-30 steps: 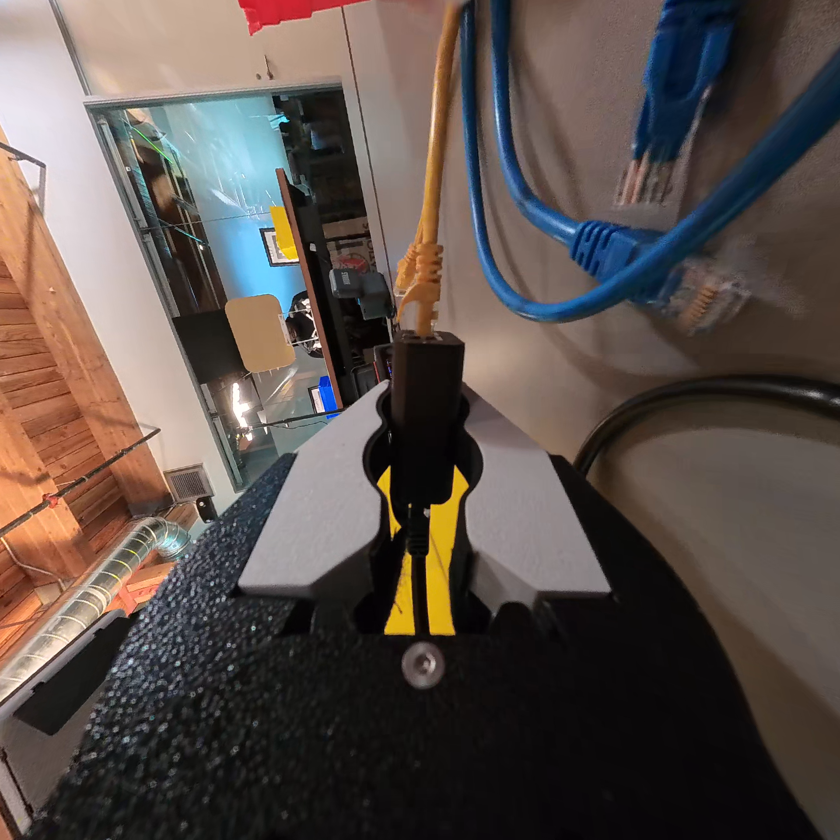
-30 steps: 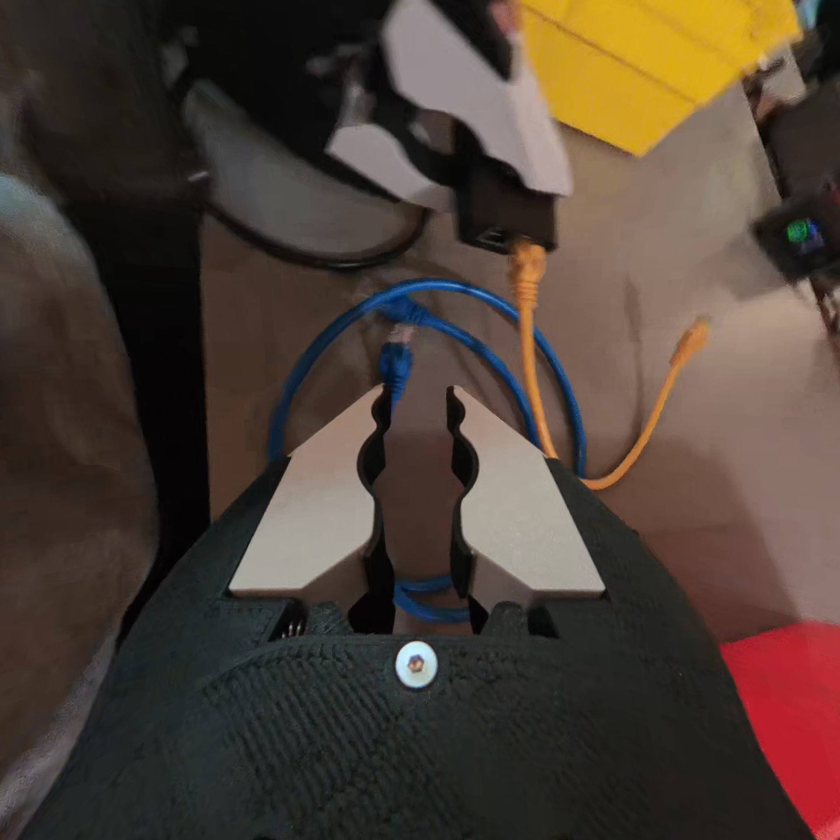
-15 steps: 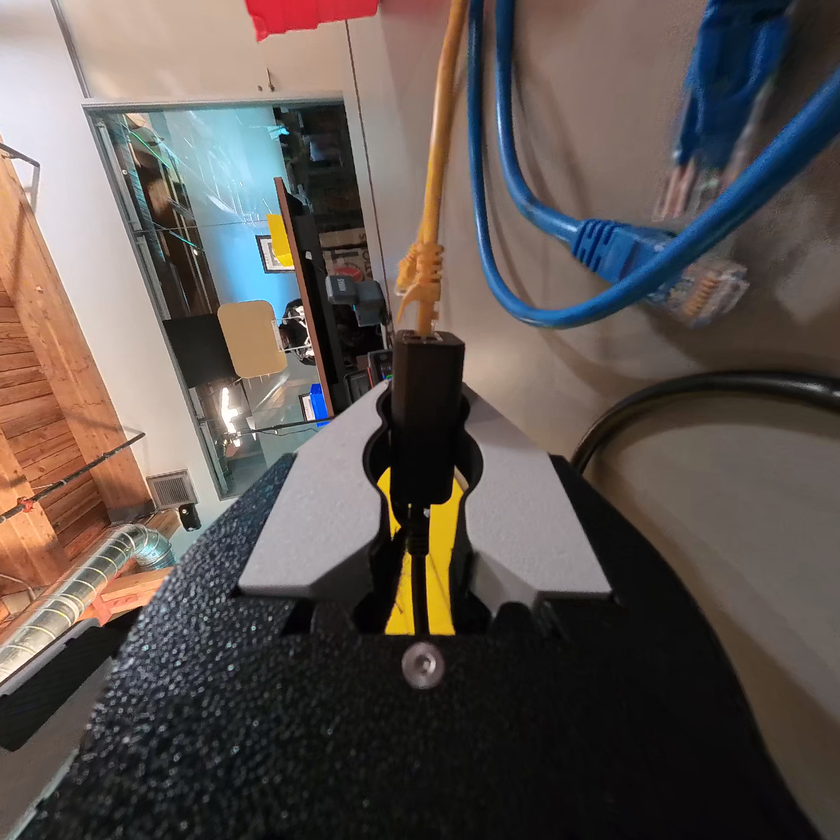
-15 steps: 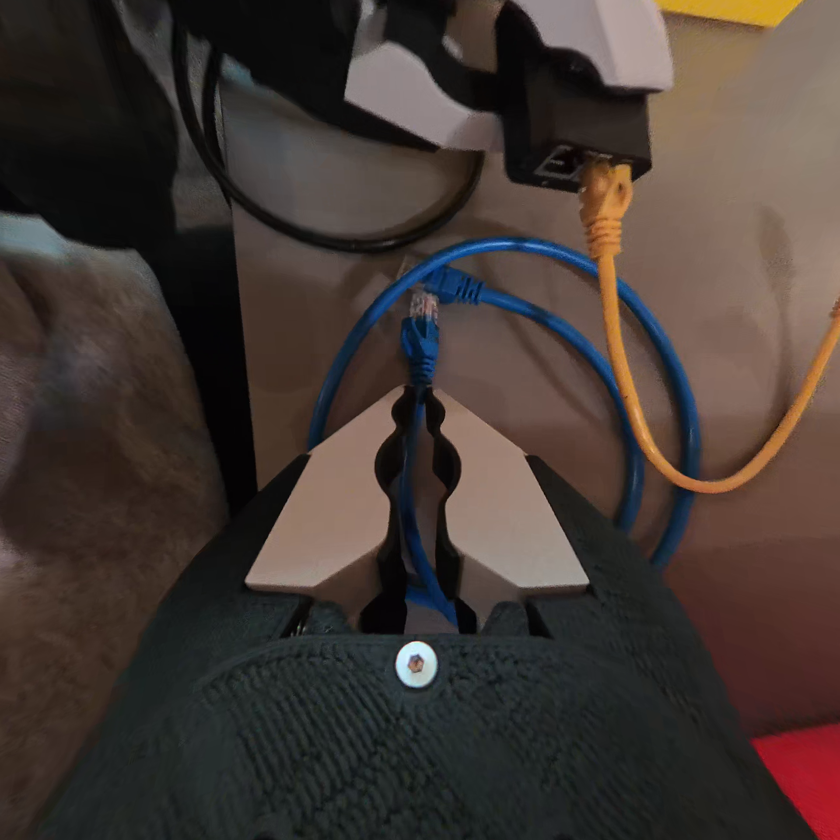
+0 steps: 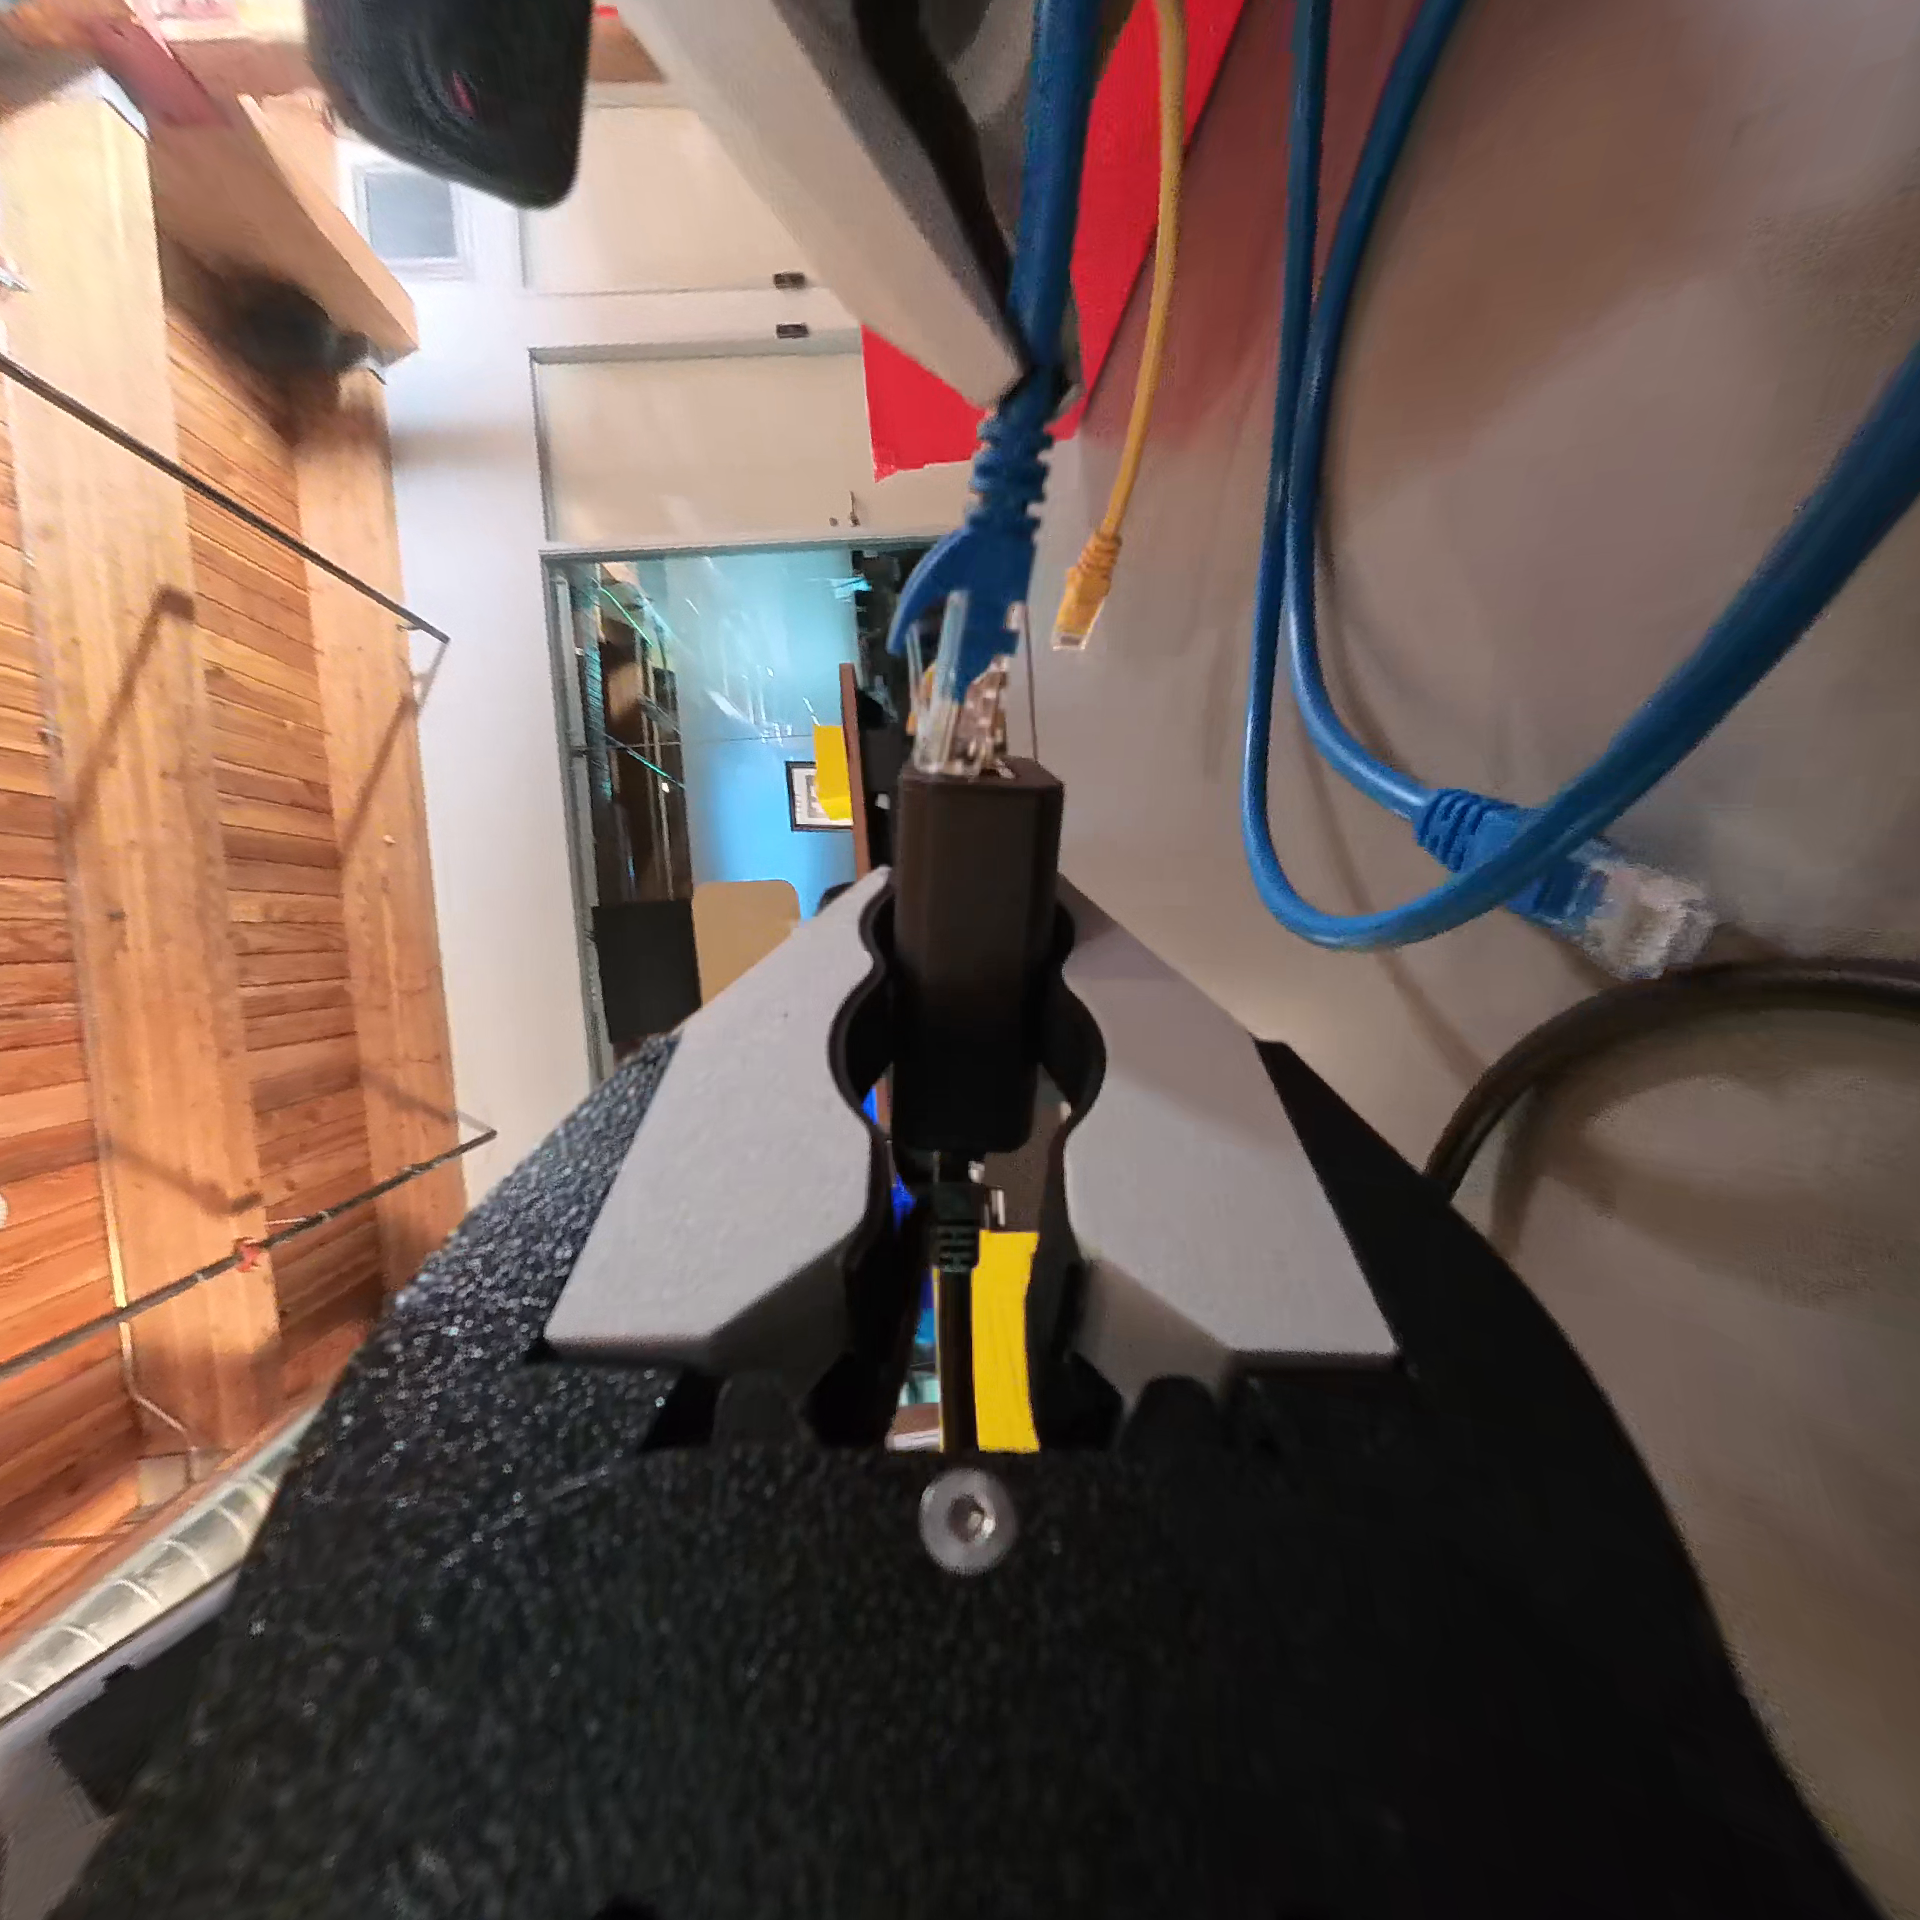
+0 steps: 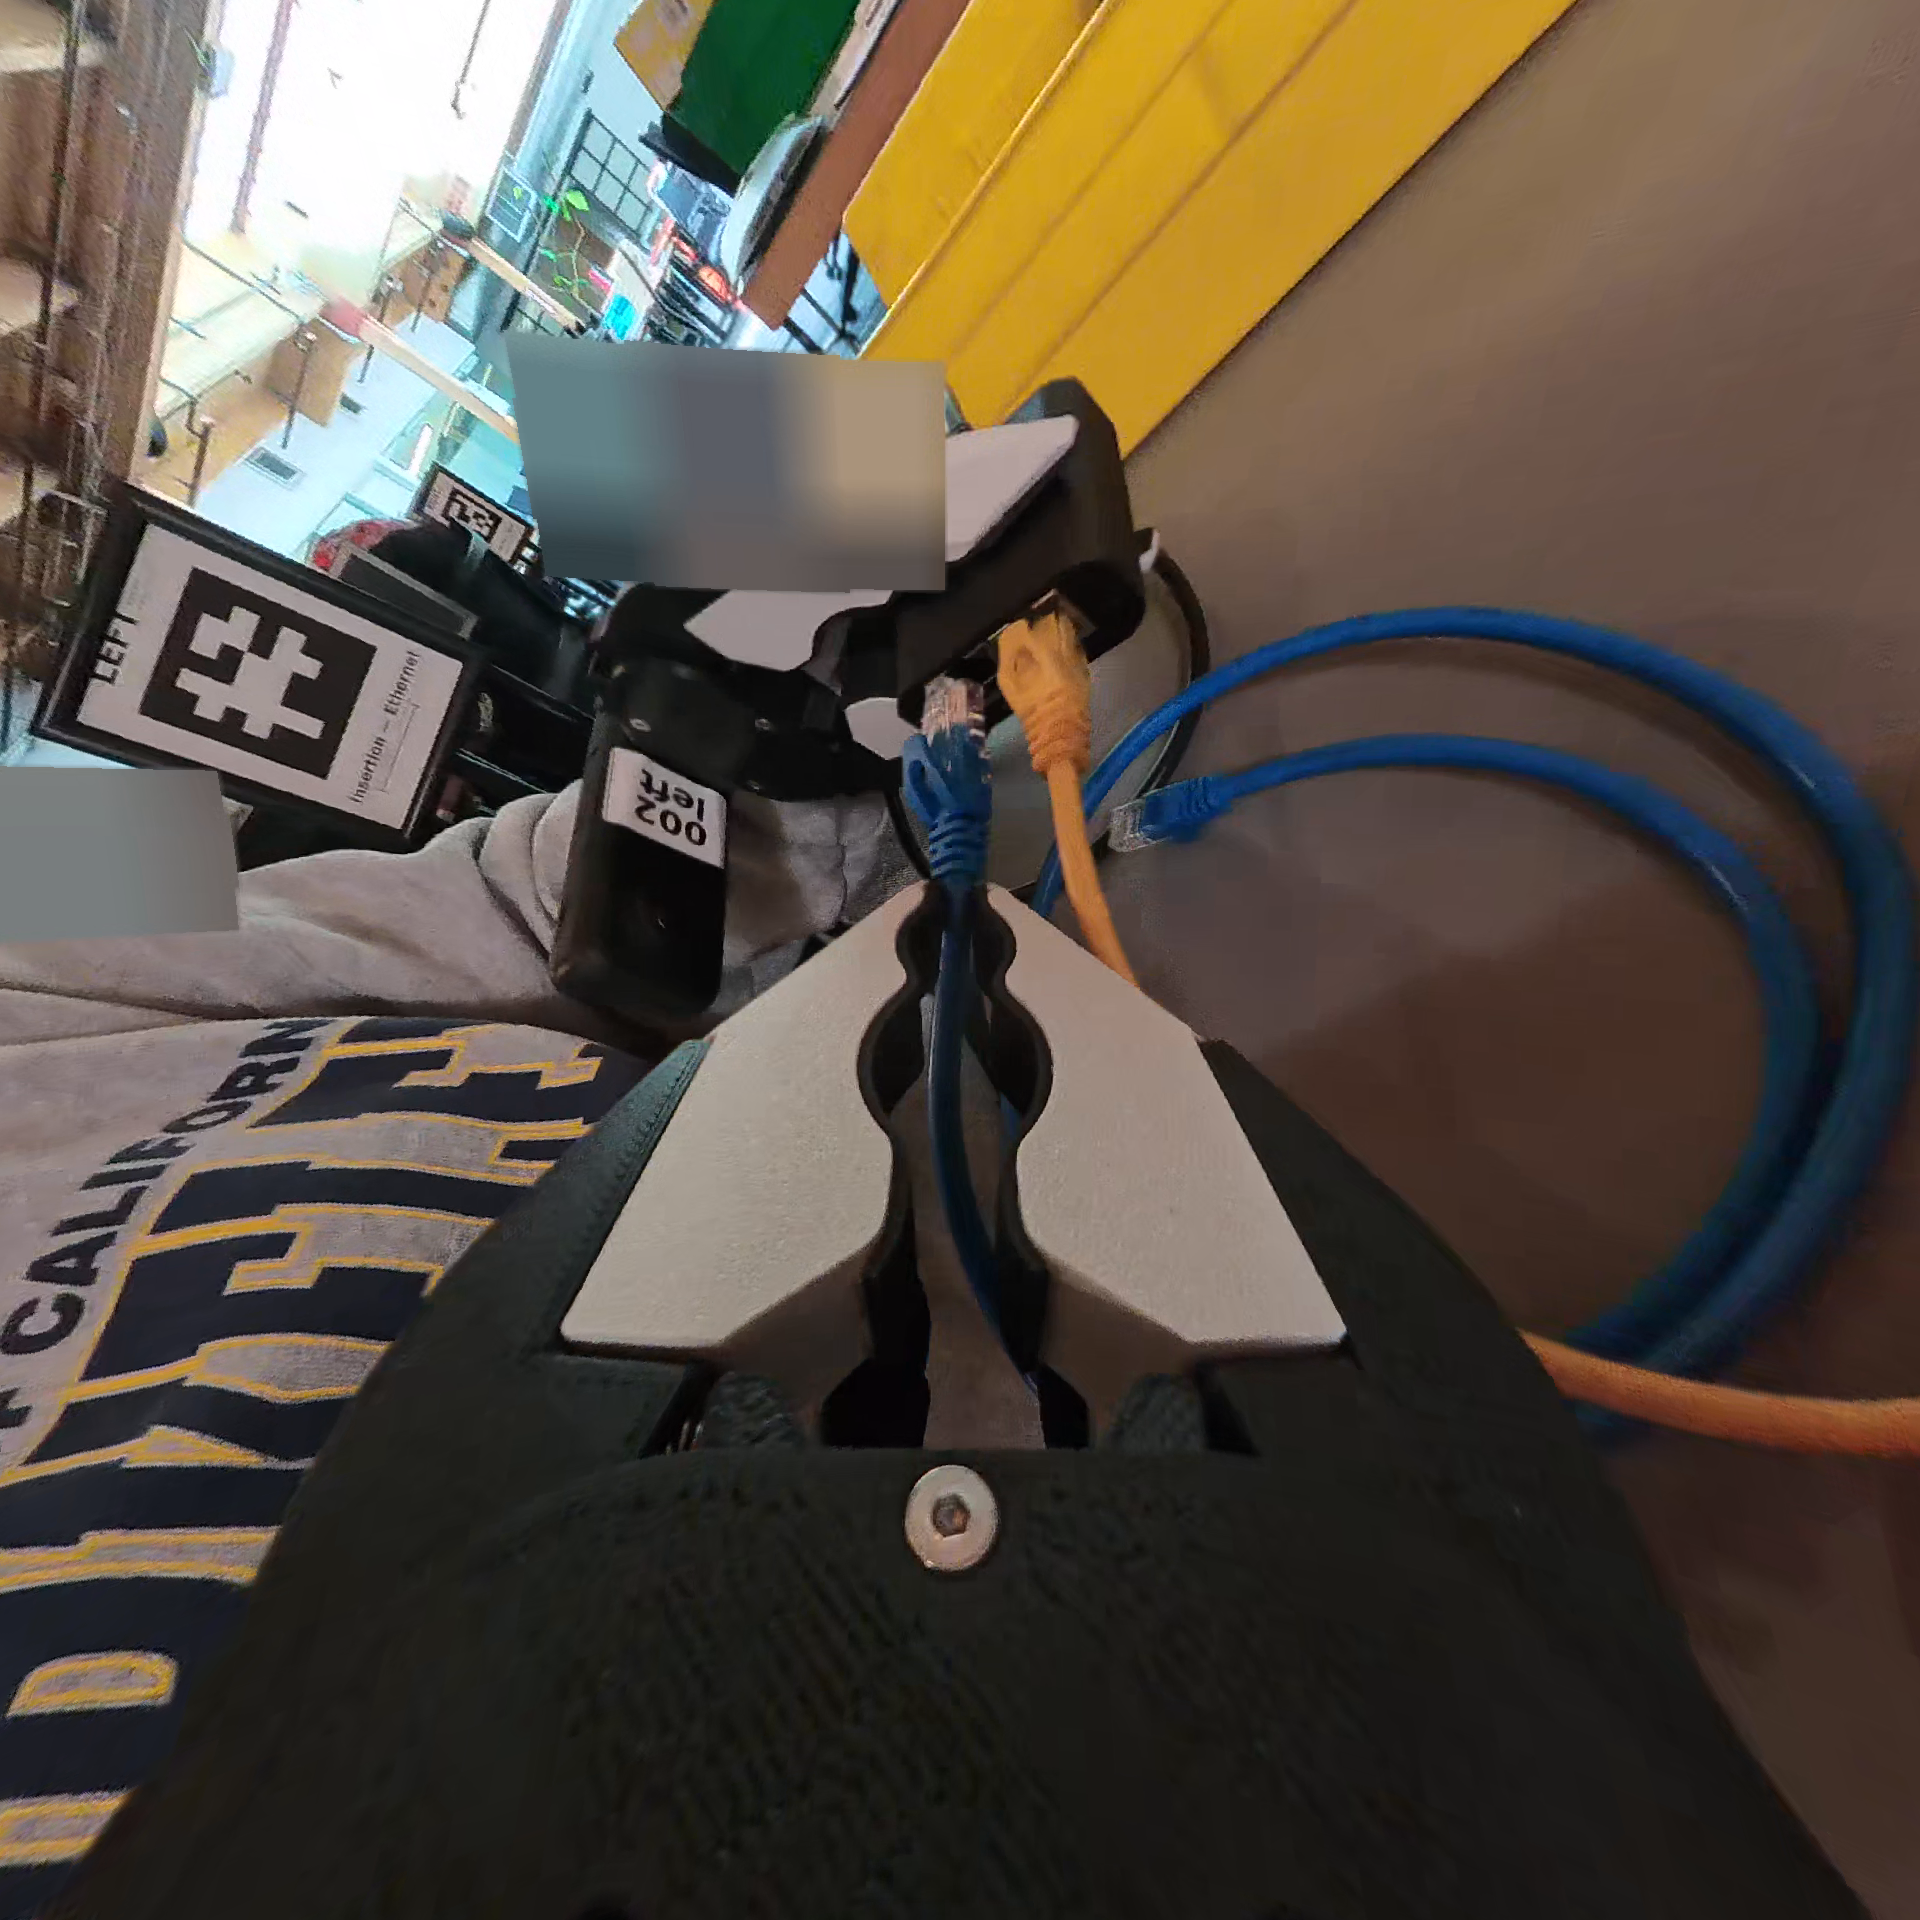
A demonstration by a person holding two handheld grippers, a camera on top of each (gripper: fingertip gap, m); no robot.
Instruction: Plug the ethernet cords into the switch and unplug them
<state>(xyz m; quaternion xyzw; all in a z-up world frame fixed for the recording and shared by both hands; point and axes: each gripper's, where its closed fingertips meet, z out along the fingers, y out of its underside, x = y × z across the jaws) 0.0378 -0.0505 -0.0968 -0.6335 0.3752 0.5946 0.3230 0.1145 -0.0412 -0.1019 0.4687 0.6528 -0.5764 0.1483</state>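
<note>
While left gripper (image 5: 977, 997) clamps switch (image 5: 977, 935) | blue plug (image 6: 951, 727) at port (orange cord (image 6: 1049, 696) seated)

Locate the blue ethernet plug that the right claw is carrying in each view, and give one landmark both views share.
Left wrist view: the blue ethernet plug with its clear tip hangs at upper centre, its tip at the top face of the small black switch.
Right wrist view: the plug sits left of centre, just beyond the claw's fingertips, at the switch.
Shared landmark: the orange ethernet cable beside the plug.
</note>
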